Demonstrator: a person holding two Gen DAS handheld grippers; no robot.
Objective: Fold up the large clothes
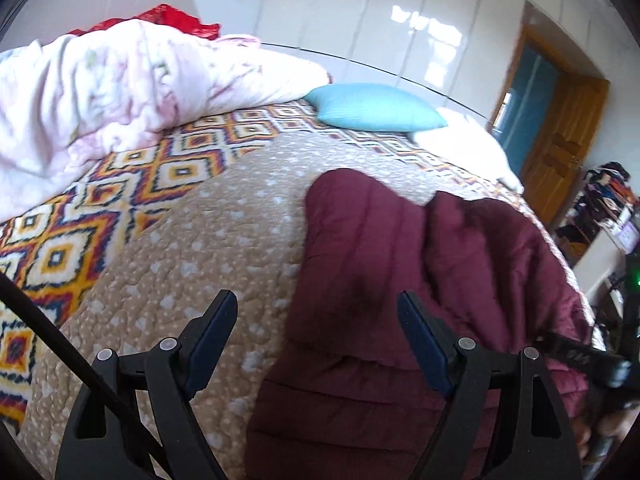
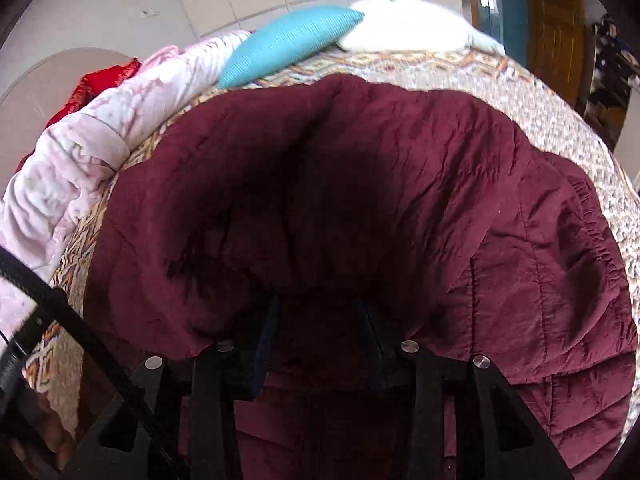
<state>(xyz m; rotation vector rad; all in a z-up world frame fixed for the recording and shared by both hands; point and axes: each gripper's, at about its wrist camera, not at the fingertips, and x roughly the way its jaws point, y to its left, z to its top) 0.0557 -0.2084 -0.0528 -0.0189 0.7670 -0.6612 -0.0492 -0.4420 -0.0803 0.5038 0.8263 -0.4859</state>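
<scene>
A dark maroon quilted jacket (image 1: 380, 240) lies crumpled on the bed, at the right of the left wrist view. It fills most of the right wrist view (image 2: 360, 160). My left gripper (image 1: 318, 304) hovers over the jacket's left edge, its jaws wide apart with nothing between the pads. My right gripper (image 2: 318, 312) points down into the jacket. Its fingers (image 2: 270, 320) stand partly apart, and a thick fold of the jacket drapes over the tips and hides them. More maroon fabric lies below the gap.
The jacket rests on a beige dotted bedspread (image 1: 200, 240) over a diamond-patterned blanket (image 1: 80, 220). A pink-white quilt (image 1: 100, 100) is heaped at the left, red cloth (image 1: 168, 20) behind it. A teal pillow (image 1: 376, 108) and a white pillow (image 2: 408, 28) lie at the far side. A wooden door (image 1: 560, 152) stands at the right.
</scene>
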